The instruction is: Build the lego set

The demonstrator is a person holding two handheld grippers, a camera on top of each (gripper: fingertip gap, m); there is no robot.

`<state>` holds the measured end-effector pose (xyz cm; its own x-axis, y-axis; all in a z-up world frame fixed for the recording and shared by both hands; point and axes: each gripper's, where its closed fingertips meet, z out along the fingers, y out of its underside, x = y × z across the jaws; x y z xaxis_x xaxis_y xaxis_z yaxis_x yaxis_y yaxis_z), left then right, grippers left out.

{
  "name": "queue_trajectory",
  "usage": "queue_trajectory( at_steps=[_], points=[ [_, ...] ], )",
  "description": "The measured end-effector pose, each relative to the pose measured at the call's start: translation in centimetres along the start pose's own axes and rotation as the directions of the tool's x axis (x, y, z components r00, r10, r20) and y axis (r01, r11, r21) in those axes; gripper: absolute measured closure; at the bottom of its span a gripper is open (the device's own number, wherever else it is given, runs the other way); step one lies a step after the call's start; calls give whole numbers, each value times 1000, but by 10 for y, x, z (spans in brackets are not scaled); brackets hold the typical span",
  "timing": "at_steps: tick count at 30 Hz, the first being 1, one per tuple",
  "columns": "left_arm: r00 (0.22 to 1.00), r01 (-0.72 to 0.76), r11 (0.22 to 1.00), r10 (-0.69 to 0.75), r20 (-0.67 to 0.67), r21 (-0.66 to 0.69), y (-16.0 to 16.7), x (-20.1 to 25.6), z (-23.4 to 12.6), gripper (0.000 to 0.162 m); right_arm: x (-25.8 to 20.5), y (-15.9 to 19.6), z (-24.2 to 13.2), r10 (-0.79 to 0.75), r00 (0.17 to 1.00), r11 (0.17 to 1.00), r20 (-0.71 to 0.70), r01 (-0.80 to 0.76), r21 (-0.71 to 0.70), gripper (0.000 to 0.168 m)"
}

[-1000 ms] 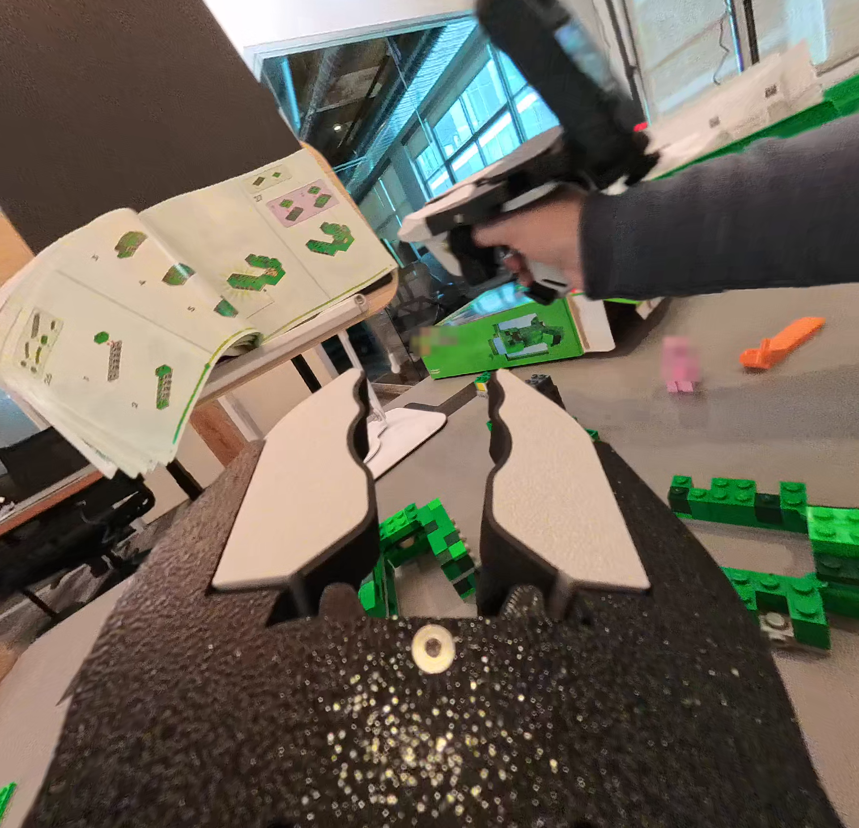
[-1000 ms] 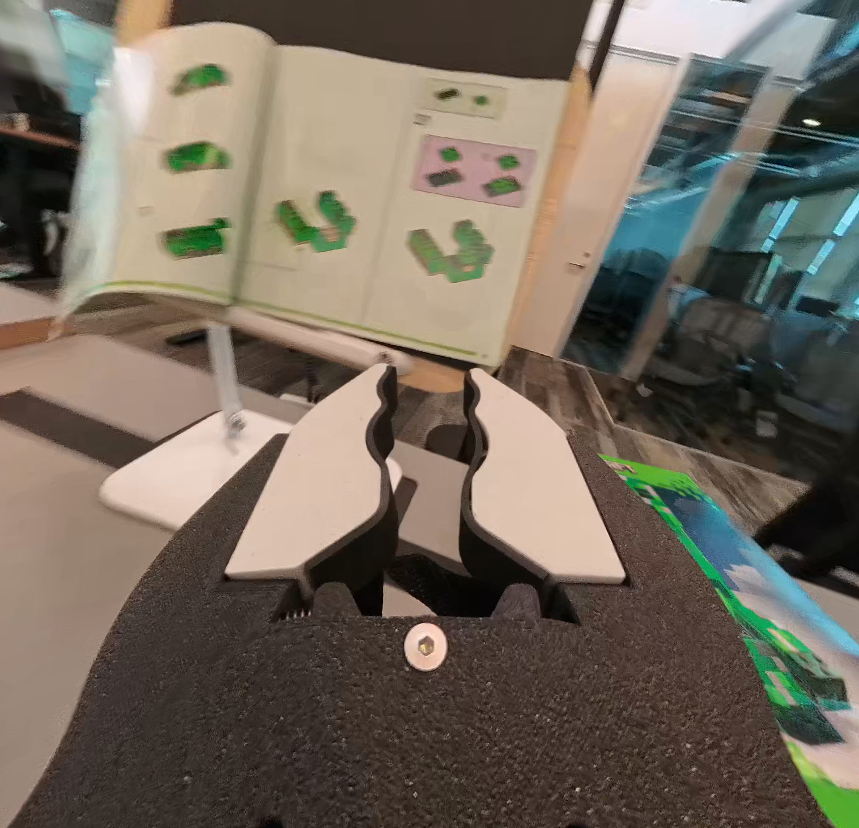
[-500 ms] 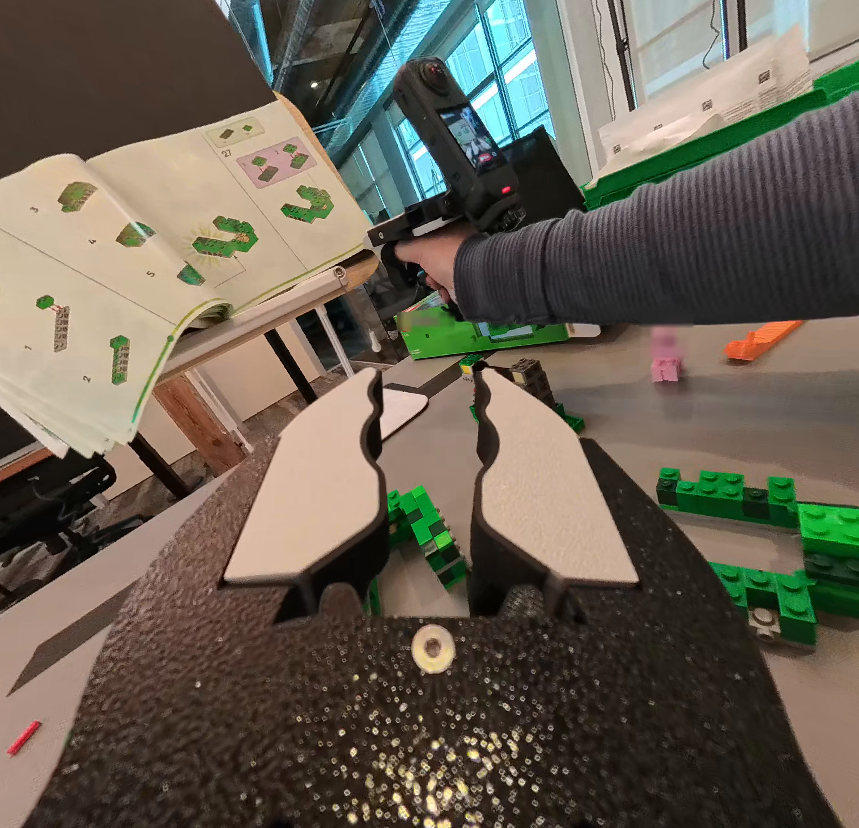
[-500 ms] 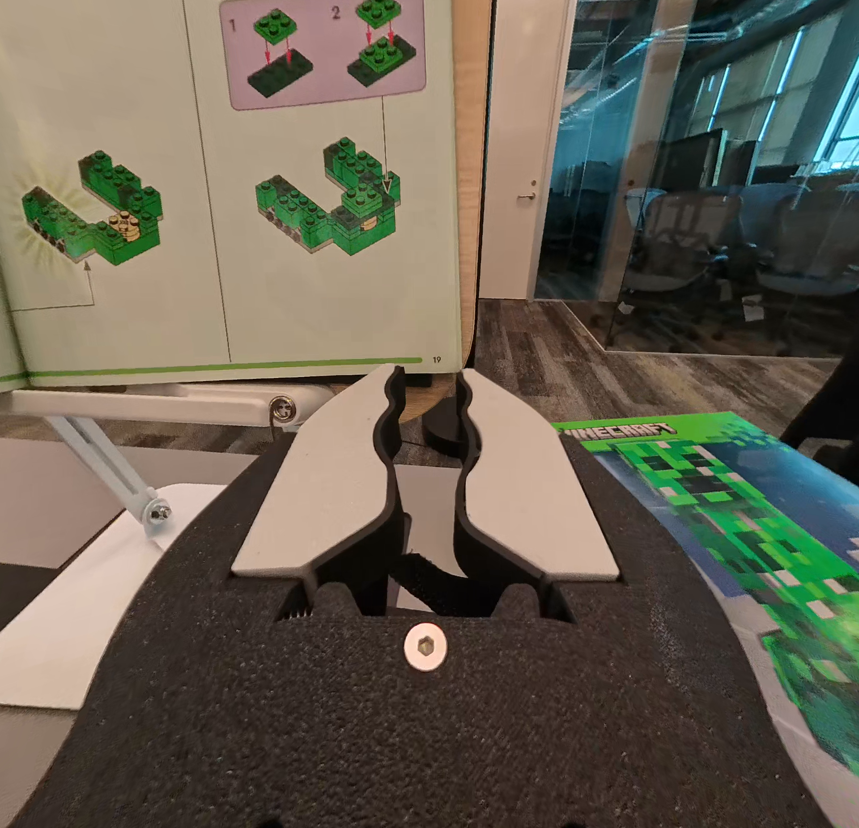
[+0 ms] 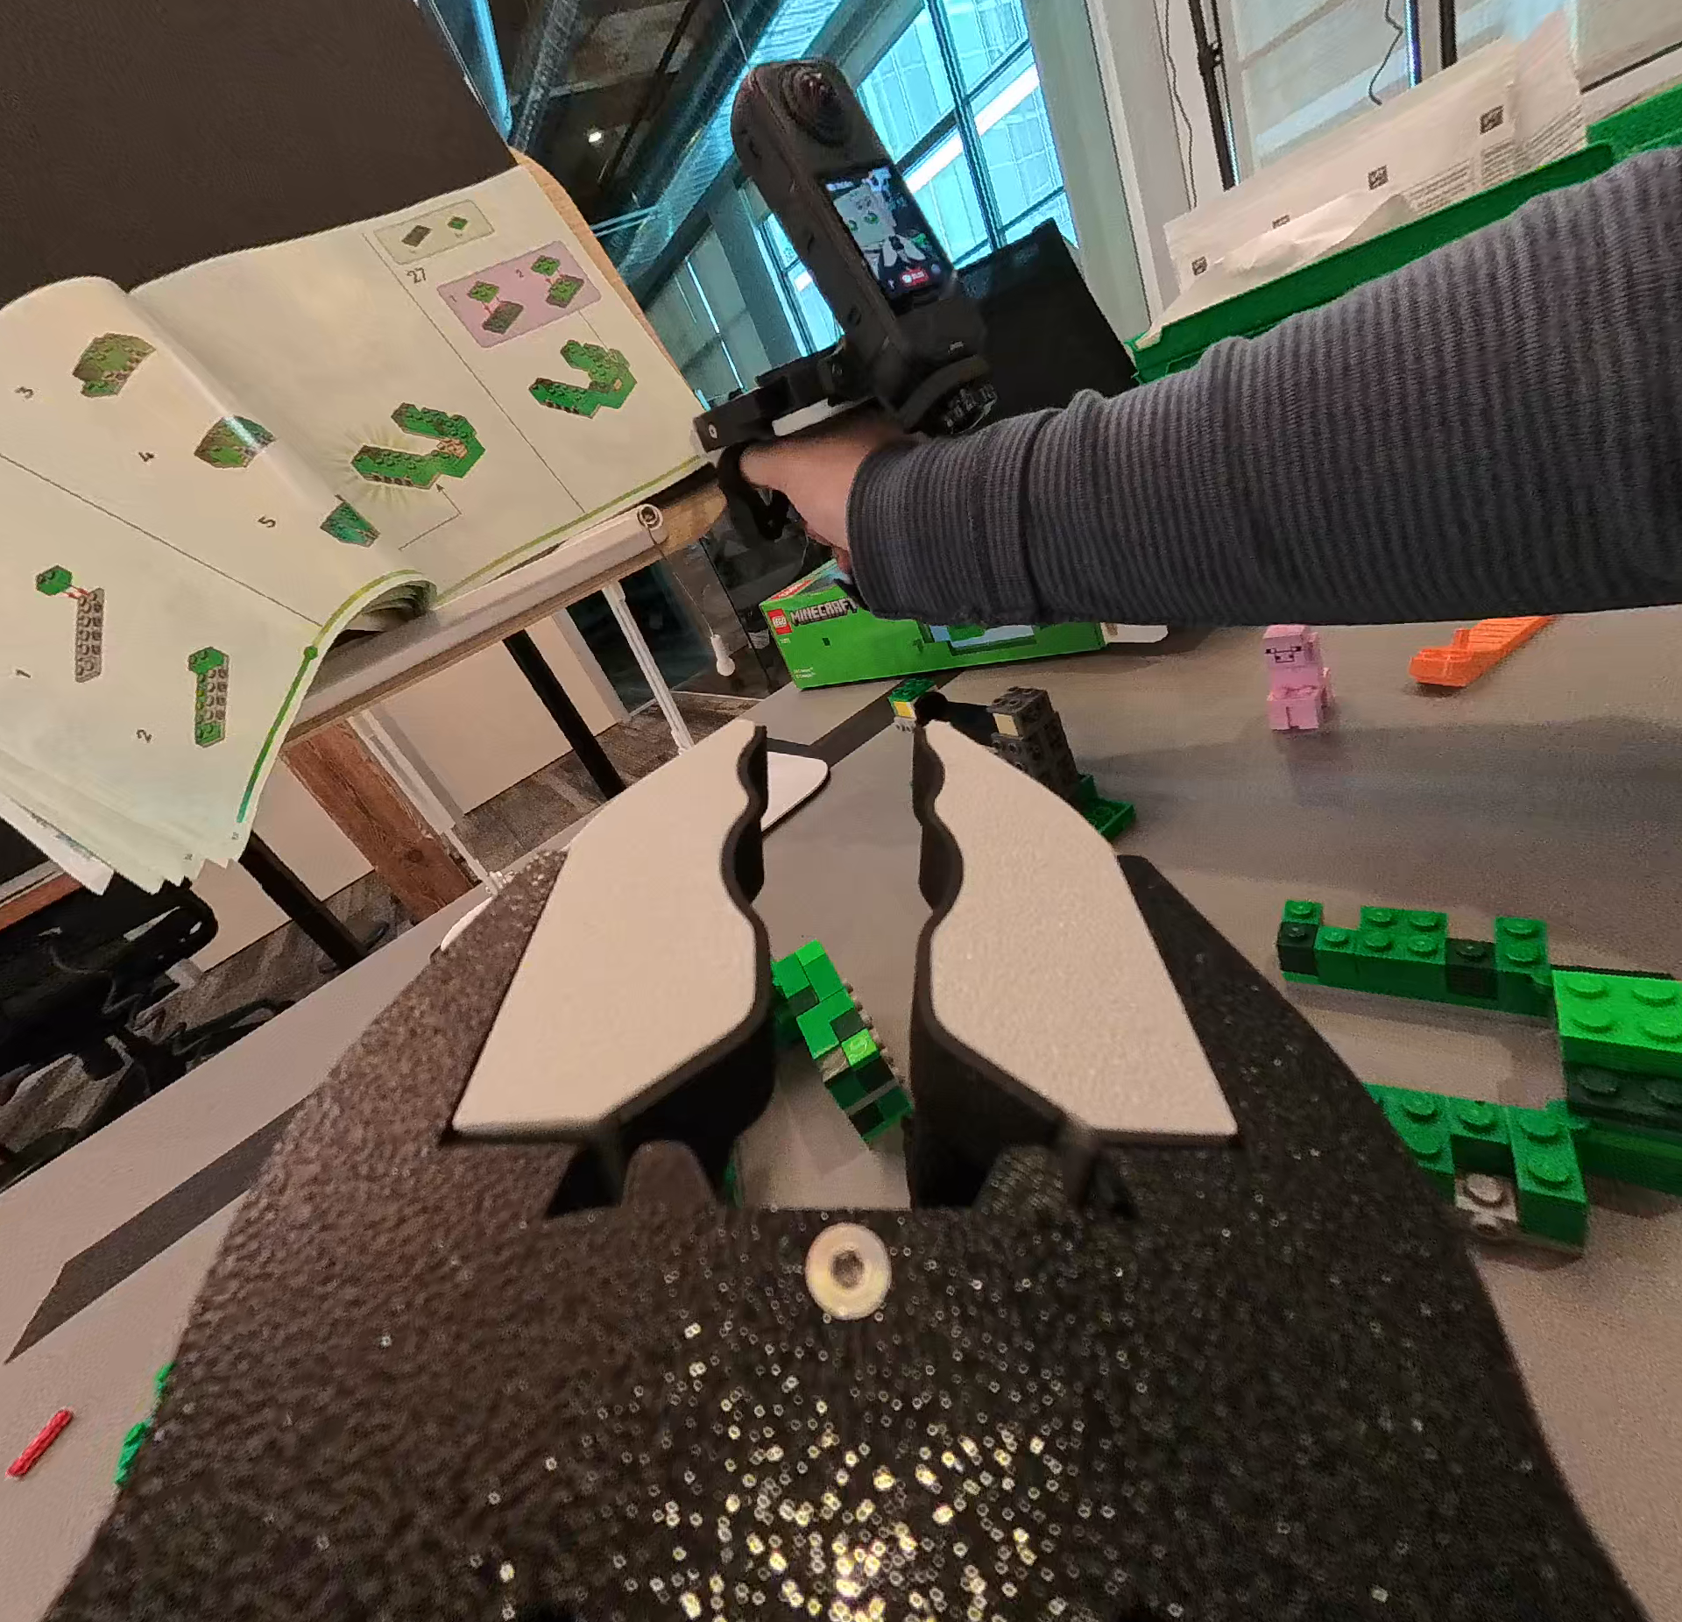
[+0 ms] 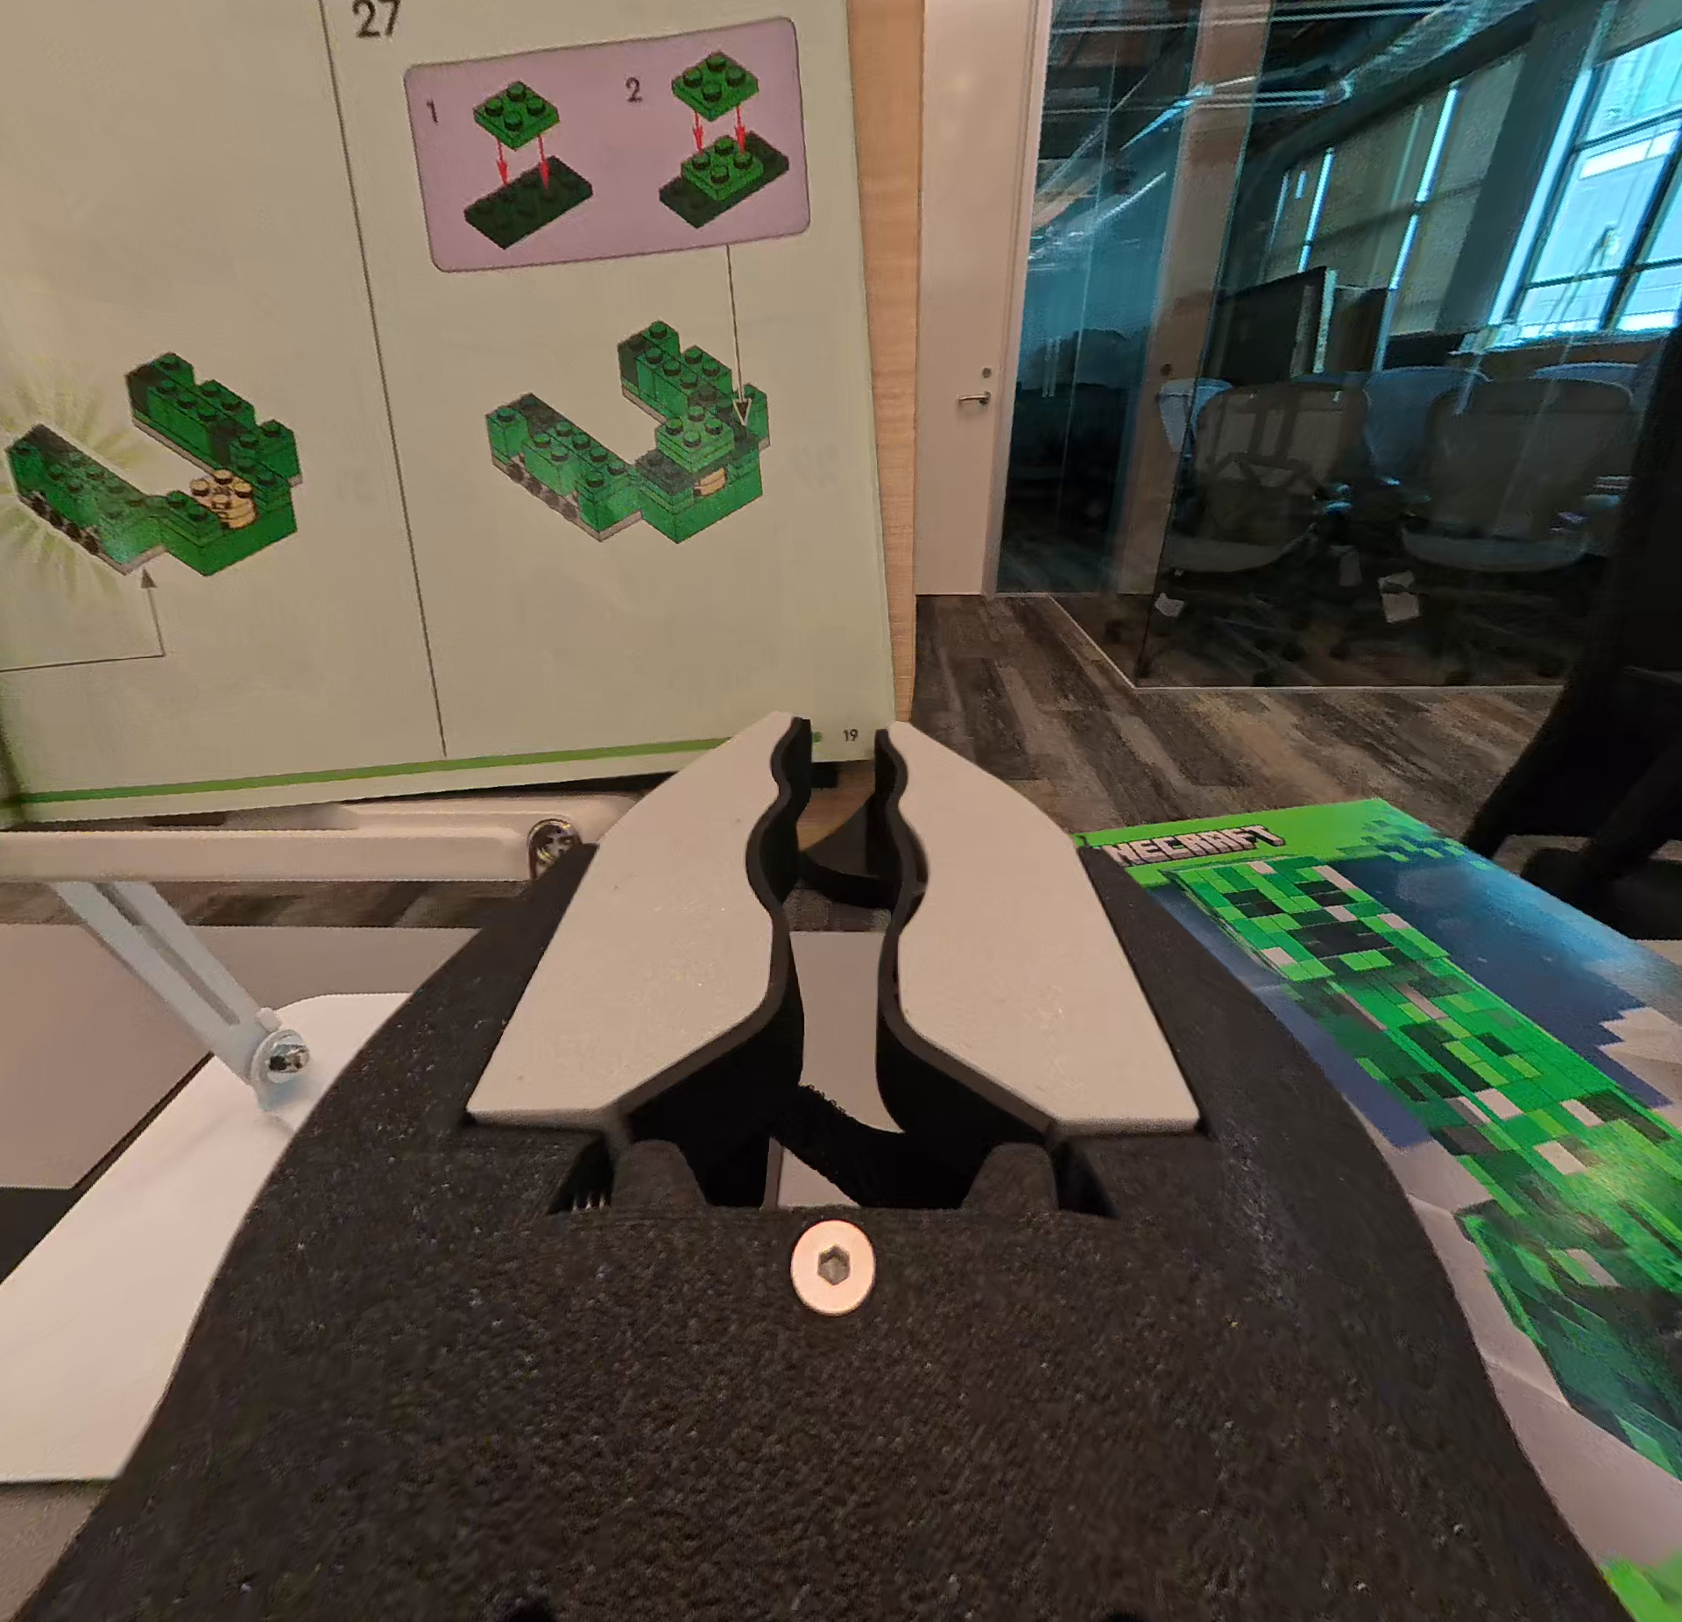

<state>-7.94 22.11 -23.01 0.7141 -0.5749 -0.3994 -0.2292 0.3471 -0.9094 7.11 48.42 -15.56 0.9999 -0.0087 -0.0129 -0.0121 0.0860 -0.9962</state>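
Observation:
My left gripper (image 5: 837, 741) is open and empty, held above the grey table (image 5: 1365, 813). A small green brick assembly (image 5: 837, 1050) lies on the table below its fingers. A larger U-shaped green build (image 5: 1456, 1032) lies to the right. The open instruction booklet (image 5: 319, 449) rests on a stand at the left. My right gripper (image 6: 842, 736) is empty, its jaws a narrow gap apart, pointed at the booklet's page (image 6: 546, 395) from close by. In the left wrist view a hand holds that gripper's body (image 5: 856, 304) next to the booklet; its fingers are hidden there.
A green set box (image 5: 910, 636) (image 6: 1456, 1078) lies behind the booklet stand's white base (image 6: 136, 1214). A dark grey block stack (image 5: 1038, 741), a pink pig figure (image 5: 1297, 677) and an orange brick separator (image 5: 1474, 650) stand farther back. A sleeved arm (image 5: 1274, 468) crosses above the table. The gap from one gripper's tips to the other's is roughly 30 cm. From my left tips it is roughly 12 cm to the dark grey block stack (image 5: 1038, 741); from my right, 25 cm.
My right gripper has moved closer to the booklet, whose page now fills more of its view. Both grippers' jaws have narrowed a little. My left gripper has tipped down slightly.

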Motion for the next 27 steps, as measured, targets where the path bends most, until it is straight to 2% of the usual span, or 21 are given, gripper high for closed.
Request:
queue_trajectory(
  at_steps=[11,20,27],
  points=[
    [1000,-7,1000,7,-4,4,-1,1,0,137,2,4,5,-24,999,998,-31,22,-54,154],
    [1000,-8,1000,8,-4,3,-1,1,0,140,2,4,-2,-27,999,999,-21,26,-38,167],
    [1000,-10,1000,10,-9,-2,0,2,1,141,-1,2,0,-32,999,999,13,32,-41,168]
  ],
)
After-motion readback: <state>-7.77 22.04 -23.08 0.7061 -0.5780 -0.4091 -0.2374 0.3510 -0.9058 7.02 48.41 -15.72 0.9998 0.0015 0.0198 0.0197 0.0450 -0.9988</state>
